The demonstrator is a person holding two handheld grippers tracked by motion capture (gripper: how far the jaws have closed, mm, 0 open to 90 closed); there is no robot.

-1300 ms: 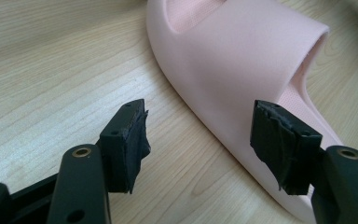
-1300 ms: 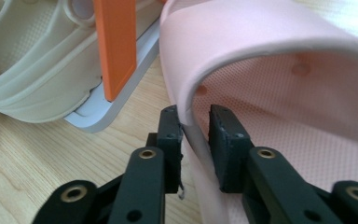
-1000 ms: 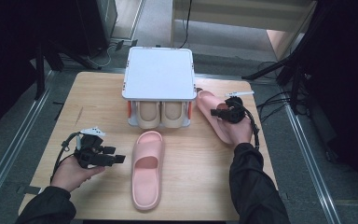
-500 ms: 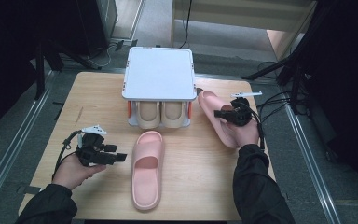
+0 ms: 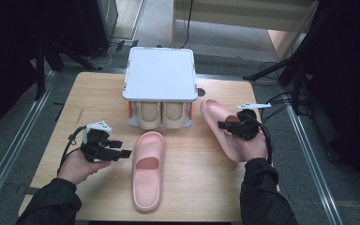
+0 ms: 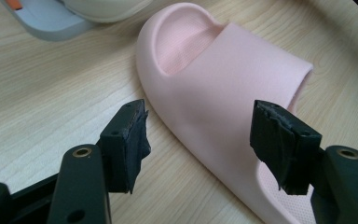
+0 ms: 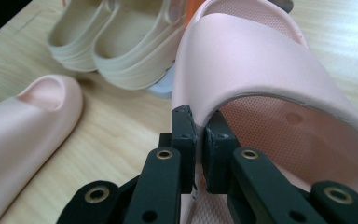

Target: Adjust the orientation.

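Behind both pink slippers (image 5: 148, 168), white rack (image 5: 159, 75), beige slippers (image 5: 161, 115)

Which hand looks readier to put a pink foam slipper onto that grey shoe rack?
Right: the right gripper is shut on a pink foam slipper beside the grey shoe rack.

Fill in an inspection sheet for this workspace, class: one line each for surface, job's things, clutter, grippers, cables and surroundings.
Surface: light wooden table.
Job's things: one pink slipper flat at centre; second pink slipper at right; grey shoe rack holding a beige pair.
Clutter: nothing seen.
Grippers: left gripper open, jaws either side of the centre slipper's edge, not pressing; right gripper shut on the second slipper's side wall.
Cables: black cable trailing from the right gripper.
Surroundings: grey floor, dark equipment.
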